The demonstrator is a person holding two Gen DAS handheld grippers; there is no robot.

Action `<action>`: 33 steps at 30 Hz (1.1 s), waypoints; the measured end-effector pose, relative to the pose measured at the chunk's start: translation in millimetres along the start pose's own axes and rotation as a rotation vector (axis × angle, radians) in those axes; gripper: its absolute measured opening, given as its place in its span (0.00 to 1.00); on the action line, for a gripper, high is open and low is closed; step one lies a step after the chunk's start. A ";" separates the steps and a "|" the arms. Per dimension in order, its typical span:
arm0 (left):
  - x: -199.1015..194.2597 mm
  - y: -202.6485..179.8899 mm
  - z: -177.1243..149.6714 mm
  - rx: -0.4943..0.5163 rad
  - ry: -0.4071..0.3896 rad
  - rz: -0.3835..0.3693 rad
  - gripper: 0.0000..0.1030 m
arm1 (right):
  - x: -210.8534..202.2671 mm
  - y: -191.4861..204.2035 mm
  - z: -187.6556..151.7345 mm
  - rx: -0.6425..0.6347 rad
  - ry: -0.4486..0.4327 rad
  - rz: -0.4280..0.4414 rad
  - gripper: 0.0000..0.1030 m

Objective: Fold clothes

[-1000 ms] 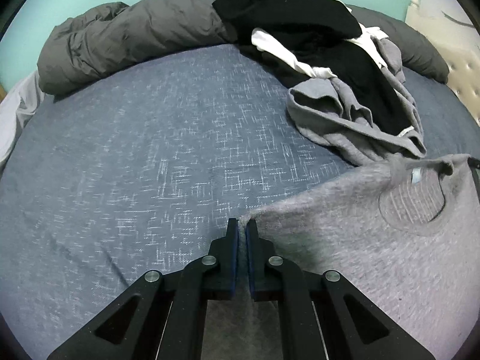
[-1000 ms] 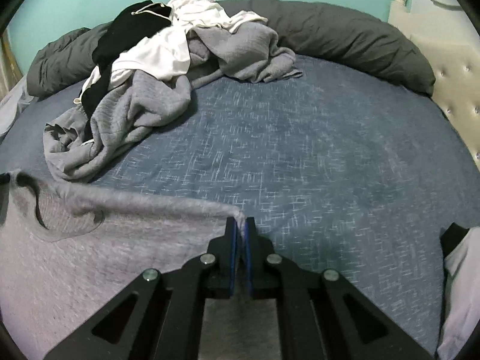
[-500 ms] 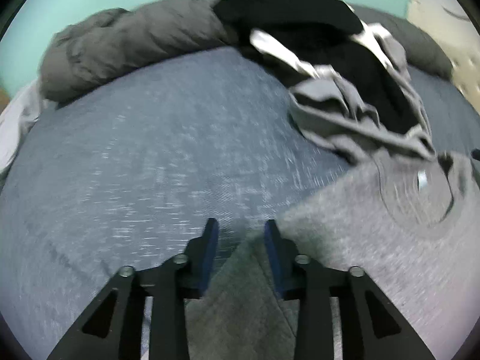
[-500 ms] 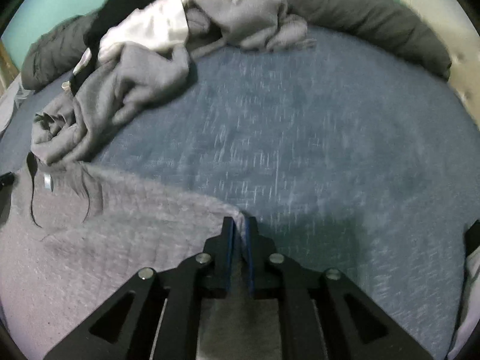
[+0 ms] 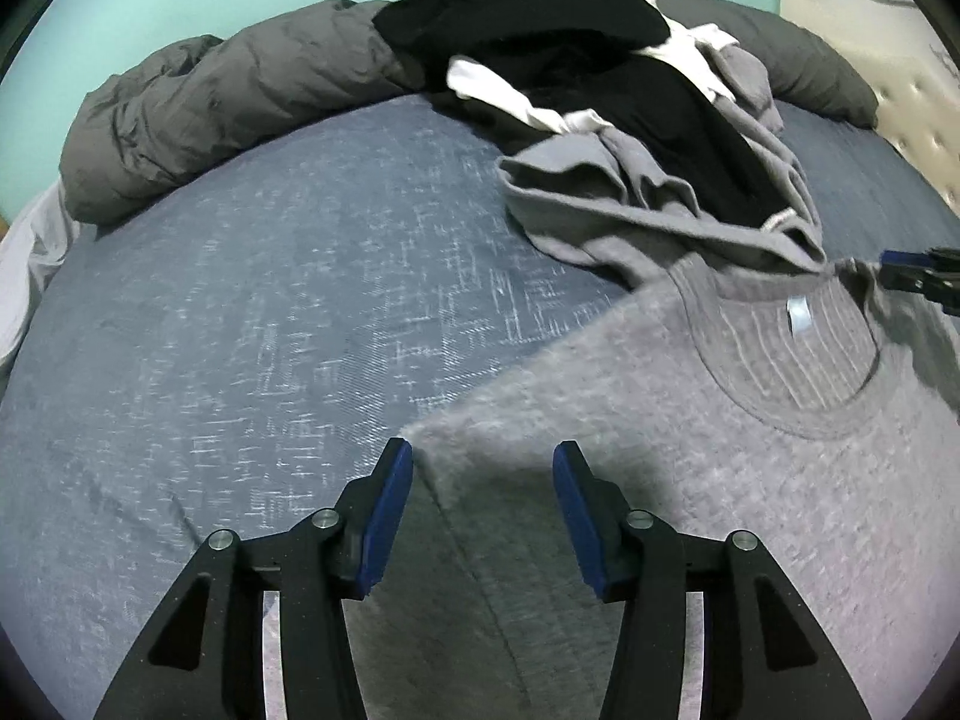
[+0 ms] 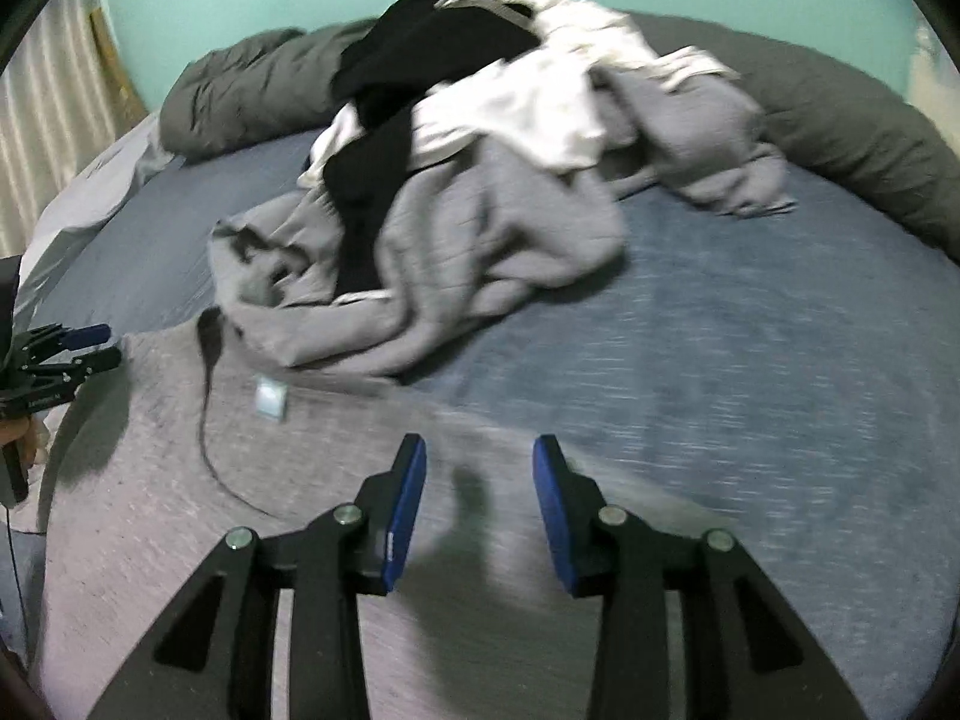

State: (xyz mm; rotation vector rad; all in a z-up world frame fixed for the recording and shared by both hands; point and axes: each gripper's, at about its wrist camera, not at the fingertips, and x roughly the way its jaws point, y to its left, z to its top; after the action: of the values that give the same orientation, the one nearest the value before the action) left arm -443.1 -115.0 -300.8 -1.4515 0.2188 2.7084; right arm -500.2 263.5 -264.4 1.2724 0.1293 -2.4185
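Grey sweatshirt spread on the bed, both grippers letting go

While the grey sweatshirt (image 5: 750, 480) lies flat on the blue bed (image 5: 270, 330), collar toward the clothes pile (image 5: 630, 138) just beyond it, the left gripper (image 5: 483, 468) and right gripper (image 6: 480, 462) hover over its shoulders, jaws opening, gripping nothing; a dark duvet (image 5: 210, 120) lies behind the pile

Grey sweatshirt spread flat on the bed

The right gripper (image 6: 480, 450) hangs over the grey sweatshirt (image 6: 252, 510), jaws opening, nothing pinched between them. Behind lies a heap of clothes (image 6: 480, 180) on the blue sheet (image 6: 750, 360); the left gripper (image 6: 90, 345) shows at the edge.
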 end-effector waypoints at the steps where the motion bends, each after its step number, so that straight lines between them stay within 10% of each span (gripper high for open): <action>1: 1.9 -2.0 -1.5 0.007 0.001 -0.002 0.51 | 4.9 6.5 1.6 -0.005 0.006 0.004 0.36; 5: 5.1 -6.3 -7.3 0.020 -0.020 -0.013 0.51 | 30.0 24.2 4.5 -0.025 0.066 -0.045 0.35; 7: 7.0 -7.3 -10.1 0.025 -0.022 -0.018 0.51 | 38.1 26.5 5.8 -0.018 0.080 -0.067 0.11; 9: 7.9 -7.2 -11.8 0.030 -0.028 -0.020 0.51 | 40.1 24.4 9.6 0.012 0.066 -0.078 0.07; 20: 6.6 -6.1 -15.2 0.026 -0.030 -0.030 0.54 | 57.1 7.4 37.5 0.160 0.065 -0.046 0.08; 24: -4.5 -0.2 -13.0 -0.005 -0.036 -0.038 0.55 | 34.3 -7.9 32.8 0.222 -0.004 -0.014 0.49; 33: -41.8 15.3 -23.8 -0.077 -0.030 -0.055 0.57 | -44.2 -33.8 5.9 0.267 -0.169 0.003 0.51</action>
State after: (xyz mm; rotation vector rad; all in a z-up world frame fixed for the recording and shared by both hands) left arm -402.2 -133.3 -277.6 -1.4123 0.0729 2.7213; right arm -495.7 306.4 -228.8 1.1643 -0.2510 -2.5928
